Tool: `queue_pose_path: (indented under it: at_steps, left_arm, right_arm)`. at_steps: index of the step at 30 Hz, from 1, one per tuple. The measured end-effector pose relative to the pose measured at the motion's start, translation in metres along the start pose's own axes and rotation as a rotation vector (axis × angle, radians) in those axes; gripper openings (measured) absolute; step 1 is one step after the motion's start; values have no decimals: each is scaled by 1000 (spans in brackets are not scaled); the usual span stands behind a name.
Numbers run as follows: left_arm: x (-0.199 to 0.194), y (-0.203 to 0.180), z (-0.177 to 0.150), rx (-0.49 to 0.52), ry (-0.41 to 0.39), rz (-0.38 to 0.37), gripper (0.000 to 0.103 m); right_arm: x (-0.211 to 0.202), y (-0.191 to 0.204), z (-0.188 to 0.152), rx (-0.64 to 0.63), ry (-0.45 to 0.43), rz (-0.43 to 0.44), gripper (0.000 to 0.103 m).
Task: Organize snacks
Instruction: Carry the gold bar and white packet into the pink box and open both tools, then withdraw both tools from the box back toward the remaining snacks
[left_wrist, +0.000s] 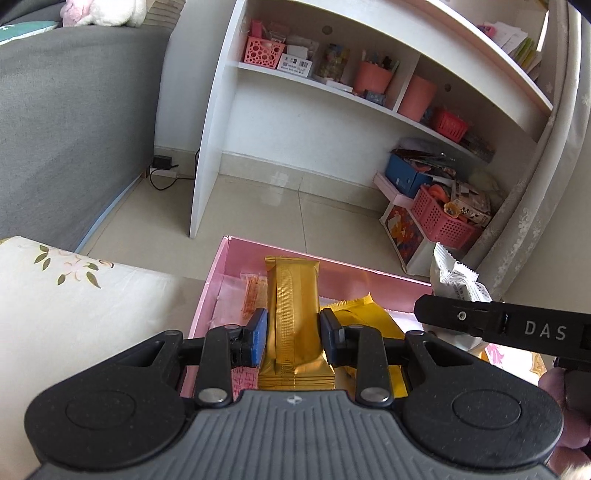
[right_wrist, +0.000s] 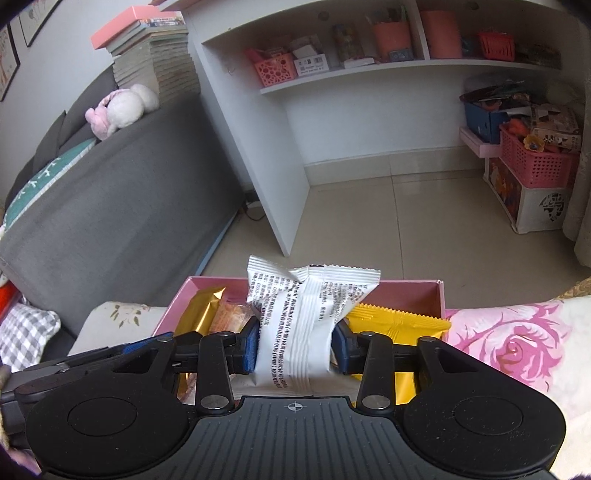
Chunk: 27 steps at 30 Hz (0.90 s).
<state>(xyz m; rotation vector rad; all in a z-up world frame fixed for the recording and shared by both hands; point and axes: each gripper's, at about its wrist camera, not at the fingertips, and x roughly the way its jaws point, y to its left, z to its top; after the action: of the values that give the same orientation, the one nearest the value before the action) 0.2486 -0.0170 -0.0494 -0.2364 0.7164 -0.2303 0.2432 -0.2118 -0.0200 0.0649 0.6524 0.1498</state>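
Observation:
An open pink box lies below both grippers. My left gripper is shut on a gold foil packet, held lengthwise between its blue pads above the box. In the box lie a clear packet of orange sticks and a yellow packet. My right gripper is shut on a white printed packet over the box's middle. The yellow packet lies under it to the right and the gold packet to the left. One finger of the left gripper shows at lower left.
The box rests between a leaf-print cushion and rose-print fabric. Beyond it lie a tiled floor, a white desk with shelves, a grey sofa, and pink baskets on boxes by a curtain.

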Motion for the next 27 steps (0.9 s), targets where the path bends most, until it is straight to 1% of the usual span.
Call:
queue_pose_path:
  at_steps: [1, 2, 4, 11, 15, 17, 21, 25, 27]
  left_arm:
    - [1, -1, 1, 2, -4, 5, 30]
    - [2, -1, 1, 2, -4, 6, 33]
    - [1, 0, 0, -8, 2, 8, 39]
    - [-9, 3, 2, -18, -6, 7, 55]
    - [-20, 1, 2, -2, -3, 9, 59]
    - [-25, 0, 1, 12, -4, 10, 63]
    - [-41, -2, -2, 41, -4, 13, 68]
    - [-57, -2, -7, 43, 2, 11, 73]
    - [-64, -3, -10, 49, 5, 11, 77]
  right_arm:
    - [-1, -1, -1, 10, -9, 6, 44]
    - [-3, -2, -1, 23, -19, 14, 56]
    - [-8, -5, -2, 41, -41, 21, 70]
    - [-24, 2, 3, 25, -56, 9, 72]
    - [-35, 9, 2, 10, -54, -3, 73]
    - [-42, 13, -2, 0, -58, -11, 76]
    - [-58, 19, -6, -8, -61, -17, 77]
    - [-78, 23, -15, -7, -69, -24, 83]
    - [-87, 26, -19, -7, -68, -27, 84]
